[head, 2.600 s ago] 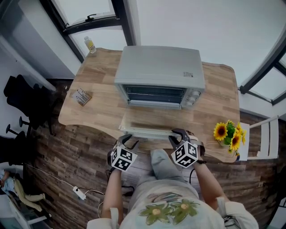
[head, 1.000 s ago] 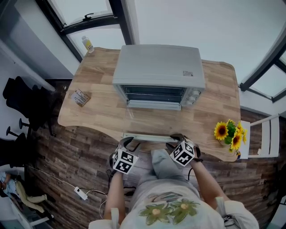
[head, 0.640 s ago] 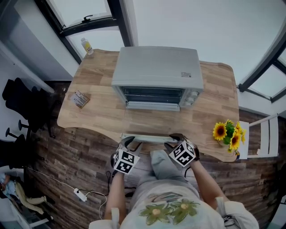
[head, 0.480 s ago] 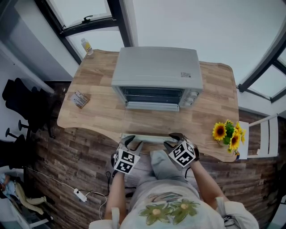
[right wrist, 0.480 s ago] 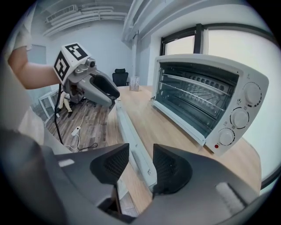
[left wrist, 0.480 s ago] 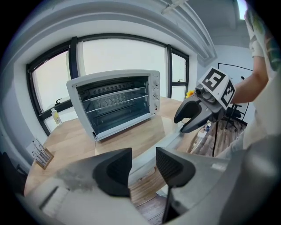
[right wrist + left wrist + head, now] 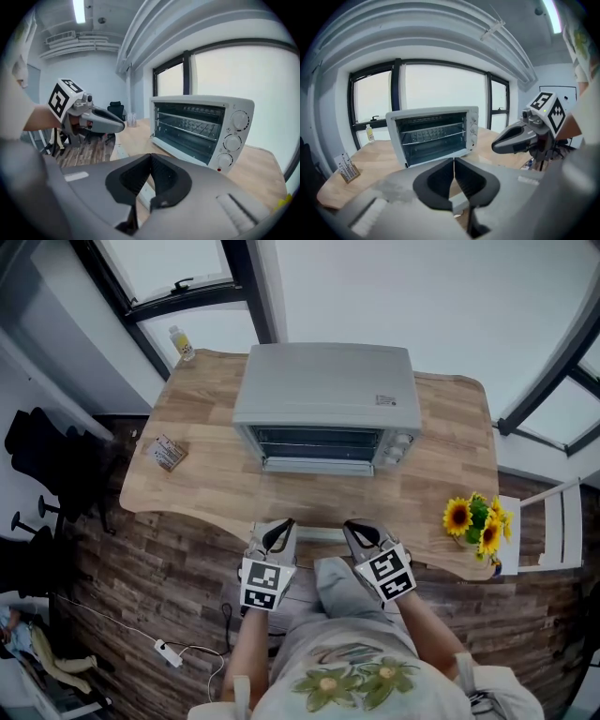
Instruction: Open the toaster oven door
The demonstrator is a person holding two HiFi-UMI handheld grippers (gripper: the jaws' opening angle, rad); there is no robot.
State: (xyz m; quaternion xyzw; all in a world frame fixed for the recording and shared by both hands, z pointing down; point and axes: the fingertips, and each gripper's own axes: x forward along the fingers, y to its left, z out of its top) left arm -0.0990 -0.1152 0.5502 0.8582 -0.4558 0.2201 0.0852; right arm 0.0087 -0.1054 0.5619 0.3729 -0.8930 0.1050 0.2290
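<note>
as the toaster oven [image 7: 323, 390] holds a rack [image 7: 433, 136], left claw [image 7: 285, 524] and right claw [image 7: 348, 526] just closed empty.

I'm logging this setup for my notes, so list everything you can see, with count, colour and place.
toaster oven: one, silver, middle of the table, door folded down open
table: one, light wood, under the toaster oven
bottle: one, clear with yellow label, by the table's back left corner
small holder: one, brown, table's left side
sunflowers: one bunch, yellow, table's front right edge
chair: one, white, right of the table
office chair: one, black, left of the table
left hand-held gripper: one, grey and black, table's front edge, jaws just closed, empty
right hand-held gripper: one, same colours, beside it, jaws just closed, empty
</note>
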